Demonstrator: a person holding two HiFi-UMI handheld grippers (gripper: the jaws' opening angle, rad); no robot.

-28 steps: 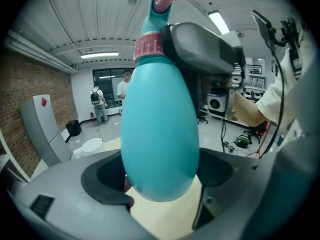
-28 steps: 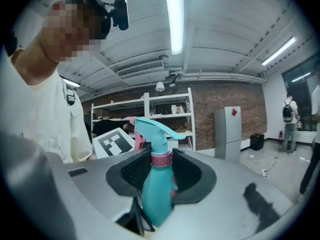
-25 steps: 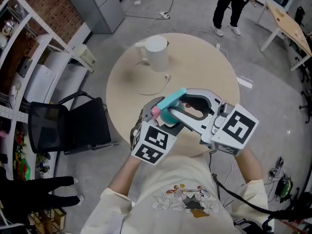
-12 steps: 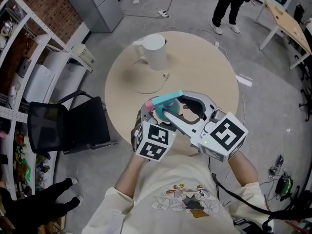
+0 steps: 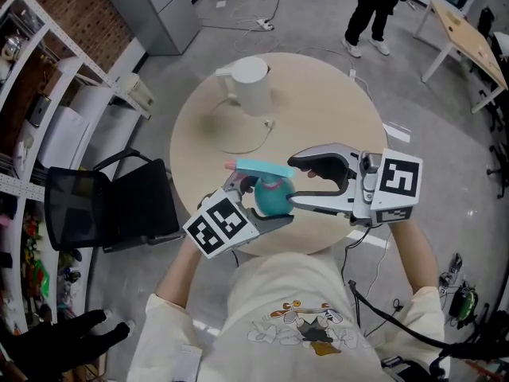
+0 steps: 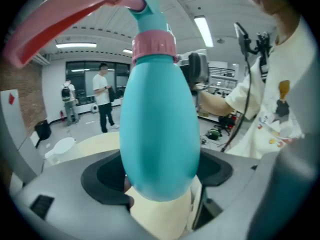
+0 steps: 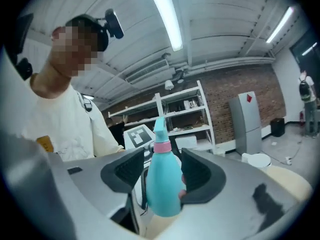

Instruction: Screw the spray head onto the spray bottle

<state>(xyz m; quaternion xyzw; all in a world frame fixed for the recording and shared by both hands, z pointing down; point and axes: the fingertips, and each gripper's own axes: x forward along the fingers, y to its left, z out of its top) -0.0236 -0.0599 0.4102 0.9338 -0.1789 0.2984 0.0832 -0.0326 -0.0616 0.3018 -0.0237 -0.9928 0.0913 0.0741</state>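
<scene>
The teal spray bottle (image 5: 272, 196) carries its teal spray head (image 5: 258, 168) on a pink collar (image 6: 154, 44), with a pink trigger. My left gripper (image 5: 258, 203) is shut on the bottle's lower body (image 6: 160, 129) and holds it above the table's near edge. From the right, my right gripper (image 5: 294, 183) reaches in with its jaws on both sides of the bottle (image 7: 164, 184). These jaws have just been opening; a gap shows at the left pad, so they do not clamp it. The spray head (image 7: 160, 129) stands upright above them.
A round beige table (image 5: 318, 118) lies below, with a white jug (image 5: 253, 84) and a thin cable at its far side. A black chair (image 5: 111, 205) stands to the left. A person (image 5: 374, 6) stands beyond the table, near a wooden desk (image 5: 469, 38).
The left gripper's marker cube swung left and the bottle with it. The right gripper drew back to the right, its jaws spread wider, no longer closed round the spray head.
</scene>
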